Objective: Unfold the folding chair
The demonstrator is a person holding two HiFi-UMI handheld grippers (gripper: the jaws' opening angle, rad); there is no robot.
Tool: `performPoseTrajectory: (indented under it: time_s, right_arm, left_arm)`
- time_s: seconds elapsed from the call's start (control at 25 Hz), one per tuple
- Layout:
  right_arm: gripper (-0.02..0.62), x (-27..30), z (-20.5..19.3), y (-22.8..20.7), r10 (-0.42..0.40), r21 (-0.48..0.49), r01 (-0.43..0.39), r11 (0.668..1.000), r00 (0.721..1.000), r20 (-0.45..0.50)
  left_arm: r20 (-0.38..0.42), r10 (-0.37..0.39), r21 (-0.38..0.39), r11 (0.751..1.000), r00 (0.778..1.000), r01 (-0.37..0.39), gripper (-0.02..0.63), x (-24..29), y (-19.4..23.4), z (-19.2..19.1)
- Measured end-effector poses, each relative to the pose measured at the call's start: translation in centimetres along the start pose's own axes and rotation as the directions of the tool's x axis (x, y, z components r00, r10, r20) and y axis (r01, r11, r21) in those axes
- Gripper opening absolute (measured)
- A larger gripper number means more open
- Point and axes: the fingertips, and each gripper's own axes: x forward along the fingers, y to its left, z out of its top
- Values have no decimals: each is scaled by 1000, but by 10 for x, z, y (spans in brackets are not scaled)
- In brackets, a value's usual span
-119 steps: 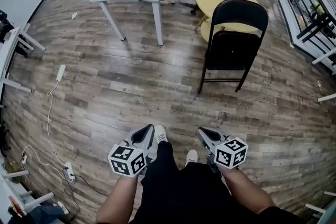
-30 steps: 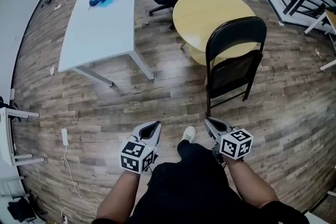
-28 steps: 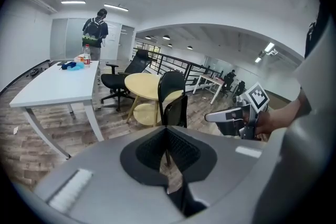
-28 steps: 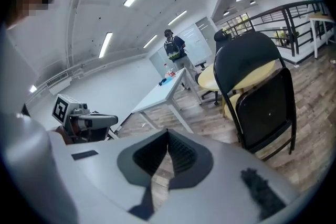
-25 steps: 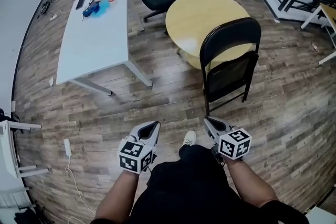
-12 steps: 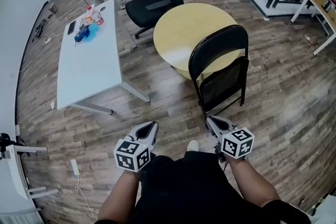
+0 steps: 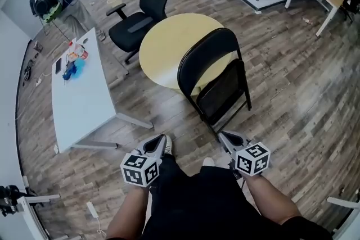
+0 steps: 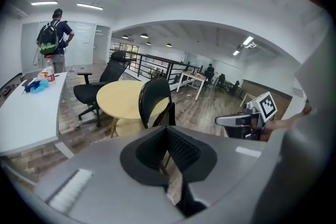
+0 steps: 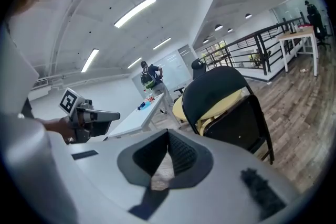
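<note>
Closer than half a second ago: the round yellow table (image 7: 163,42) and the folding chair (image 7: 207,58) just beside its edge now sit nearer both grippers in the head view.

Chair is not yet unfolded. Its seat is flat against the back, its long axis upright, its feet on the floor.

It stands ahead and slightly to the right. The right gripper (image 7: 226,136) is near its closest leg; the left gripper (image 7: 160,142) is further off to the side.

Both grippers have their jaws pressed together with nothing between them.

Judgement: the right one reaches the frame first.
</note>
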Motion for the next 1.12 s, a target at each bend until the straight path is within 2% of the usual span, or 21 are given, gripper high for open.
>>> performPoseTrajectory:
  time_s: [0.2, 0.36, 0.56, 0.84, 1.12]
  right_arm:
    - [6, -10, -13, -9, -71, -56, 73, 996, 997, 30]
    - [6, -18, -24, -19, -151, 18, 151, 988, 988, 39]
    - [6, -18, -30, -26, -238, 85, 234, 968, 970, 41]
    - [6, 3, 0, -32, -353, 182, 332, 925, 931, 93]
    - [6, 29, 28, -27, -456, 246, 417, 875, 880, 132]
  left_arm:
    - [-32, -85, 57, 995, 996, 87, 8, 38, 6, 3]
    - [-66, -156, 87, 983, 986, 161, 8, 68, 0, 7]
    - [-101, -234, 163, 955, 967, 248, 8, 89, -3, 18]
    - [-166, -313, 193, 920, 935, 342, 8, 113, 20, 42]
    - [-180, -403, 247, 865, 897, 438, 8, 131, 42, 79]
